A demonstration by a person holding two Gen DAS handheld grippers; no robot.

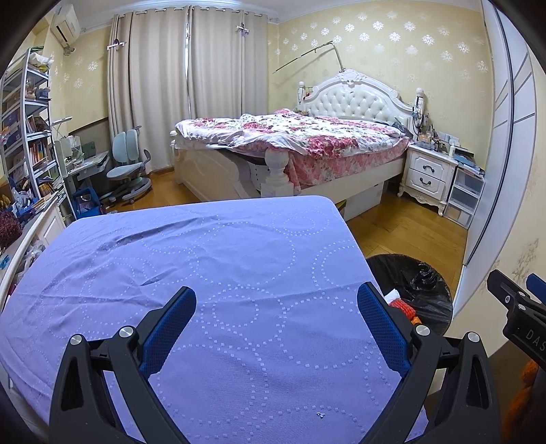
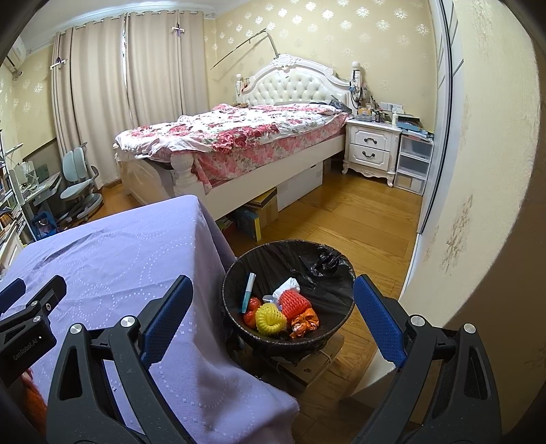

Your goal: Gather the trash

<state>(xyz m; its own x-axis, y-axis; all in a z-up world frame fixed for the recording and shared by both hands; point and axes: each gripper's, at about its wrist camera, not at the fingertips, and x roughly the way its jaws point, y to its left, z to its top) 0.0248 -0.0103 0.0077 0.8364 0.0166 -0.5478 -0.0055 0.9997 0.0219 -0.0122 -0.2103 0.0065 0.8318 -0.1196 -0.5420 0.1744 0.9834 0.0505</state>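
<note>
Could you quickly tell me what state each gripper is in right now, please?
Left gripper: open, holding nothing, above the purple tablecloth.
Right gripper: open, holding nothing, above the trash bin.

Bed [image 1: 307, 143]: stood against the far wall, with a white tufted headboard [image 1: 355, 99] and a rumpled pink floral quilt [image 2: 239, 133].
Curtains [image 1: 170, 85]: beige, drawn shut, hanging to the floor left of the bed.
Nightstand [image 2: 372, 150]: white, two drawers, touching the bed's right side, its top cluttered.
Plastic drawers [image 2: 413, 167]: clear, just beside the nightstand.
Desk chair [image 1: 129, 164]: pale blue, on casters, near the curtains.
Bookshelf [image 1: 27, 129]: white, crowded, at the left edge.
Air conditioner [image 1: 65, 24]: mounted high on the left wall.
Floor [image 2: 358, 218]: wooden planks.
Boxes [image 2: 259, 211]: stowed under the bed.
</note>
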